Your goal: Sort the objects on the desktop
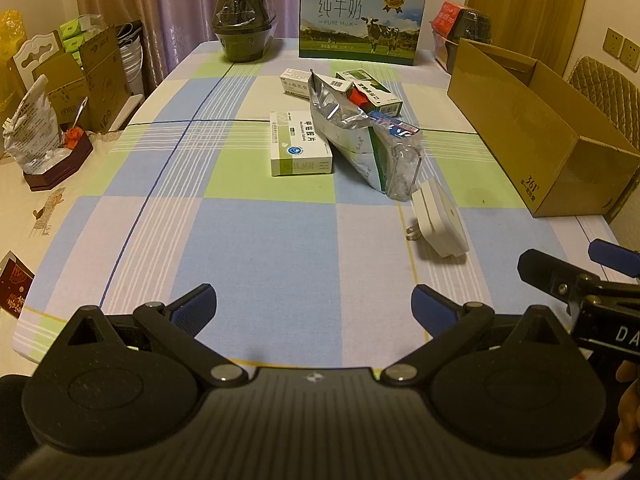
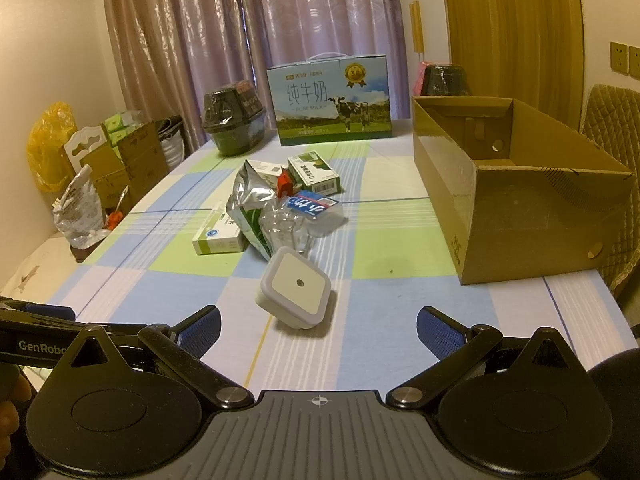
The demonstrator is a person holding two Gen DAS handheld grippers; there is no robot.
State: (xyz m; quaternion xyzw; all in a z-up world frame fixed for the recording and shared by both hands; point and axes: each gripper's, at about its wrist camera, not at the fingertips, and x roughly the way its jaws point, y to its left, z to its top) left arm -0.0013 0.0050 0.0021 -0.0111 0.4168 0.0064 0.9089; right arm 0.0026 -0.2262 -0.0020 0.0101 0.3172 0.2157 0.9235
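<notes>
A heap lies mid-table on the checked cloth: a white and green medicine box point(image 1: 300, 144) point(image 2: 219, 234), a silver foil bag point(image 1: 340, 120) point(image 2: 250, 204), a crushed clear plastic bottle point(image 1: 400, 160) point(image 2: 296, 220), a green carton point(image 1: 372, 92) point(image 2: 314, 174) and a small white box point(image 1: 294, 82). A white plug-in night light point(image 1: 440, 220) point(image 2: 296, 290) lies nearest. My left gripper point(image 1: 314, 304) is open above the near cloth. My right gripper point(image 2: 318, 328) is open just short of the night light, nothing between its fingers.
An open cardboard box point(image 1: 560, 152) point(image 2: 520, 208) stands at the right edge. A milk carton case point(image 1: 360, 20) point(image 2: 330, 100) and a black wrapped pot point(image 1: 244, 20) point(image 2: 232, 120) stand at the far end. Cartons and a foil bag point(image 1: 32, 132) crowd the left side table.
</notes>
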